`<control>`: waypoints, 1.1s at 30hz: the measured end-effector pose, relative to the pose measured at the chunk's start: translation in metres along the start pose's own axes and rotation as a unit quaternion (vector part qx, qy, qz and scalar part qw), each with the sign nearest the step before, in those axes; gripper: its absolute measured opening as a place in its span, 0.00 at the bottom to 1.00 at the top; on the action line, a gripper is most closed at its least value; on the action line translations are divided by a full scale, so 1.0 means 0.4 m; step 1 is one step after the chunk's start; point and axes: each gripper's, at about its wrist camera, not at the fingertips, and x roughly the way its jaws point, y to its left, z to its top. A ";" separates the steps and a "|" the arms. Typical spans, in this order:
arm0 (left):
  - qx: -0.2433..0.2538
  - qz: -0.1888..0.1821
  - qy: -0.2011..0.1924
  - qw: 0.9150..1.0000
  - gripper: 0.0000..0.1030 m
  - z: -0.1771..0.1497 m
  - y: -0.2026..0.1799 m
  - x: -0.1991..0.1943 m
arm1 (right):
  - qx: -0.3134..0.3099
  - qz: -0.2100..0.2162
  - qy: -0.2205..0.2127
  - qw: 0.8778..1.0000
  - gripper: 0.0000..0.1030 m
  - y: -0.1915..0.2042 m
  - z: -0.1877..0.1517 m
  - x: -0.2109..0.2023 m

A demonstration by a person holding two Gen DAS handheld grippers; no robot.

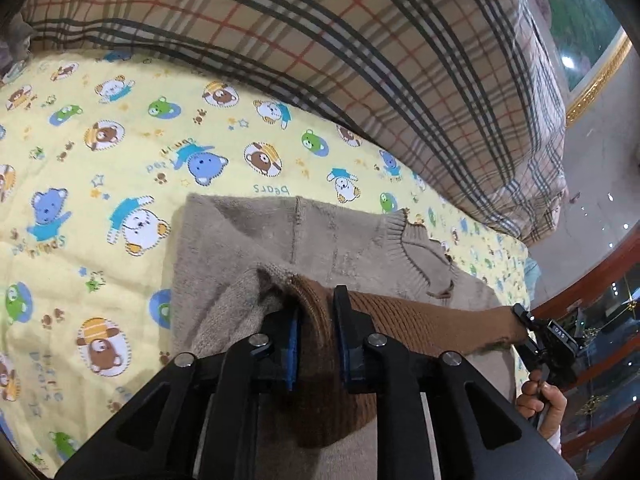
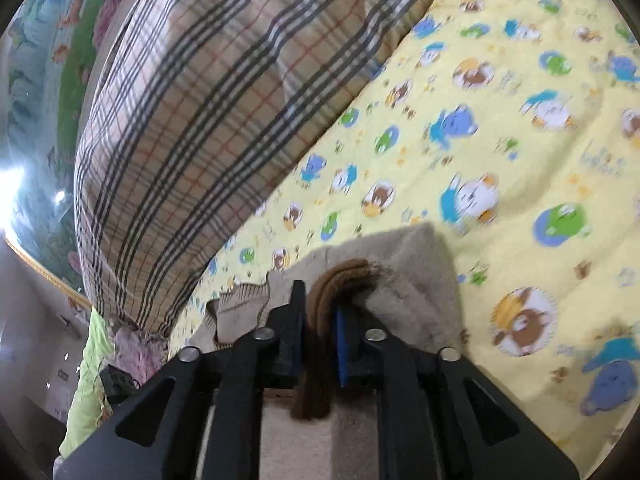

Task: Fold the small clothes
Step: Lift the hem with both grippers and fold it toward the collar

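Both grippers are pinching the sweater's brown ribbed hem: left gripper (image 1: 316,320), right gripper (image 2: 318,312). The sweater (image 1: 256,236) is lying on the bear-print sheet (image 1: 100,160). Jaws are looking loose-ish, so the hem's probably slipping out mid-fold.

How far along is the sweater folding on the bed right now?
Done: the beige sweater lies flat on the yellow bear-print sheet. In hand: the left tool and right tool each have the brown ribbed hem between their fingers, folded over the body. Left: letting go and any further folds.
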 end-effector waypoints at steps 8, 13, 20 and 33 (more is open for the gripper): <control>0.015 0.028 -0.075 0.997 0.82 -0.039 -0.028 -0.207 | -0.077 0.007 -0.045 0.996 0.48 0.083 -0.022 -0.132; 0.116 -0.021 0.005 0.993 0.82 -0.174 -0.175 -0.165 | -0.156 0.040 0.012 0.987 0.48 0.173 -0.128 -0.116; 0.144 -0.014 0.063 0.988 0.82 -0.251 -0.252 -0.025 | -0.259 0.039 0.146 0.954 0.47 0.255 -0.268 0.022; 0.105 0.091 0.043 0.989 0.83 -0.010 -0.157 0.086 | -0.240 -0.074 0.116 0.961 0.47 0.197 -0.111 0.181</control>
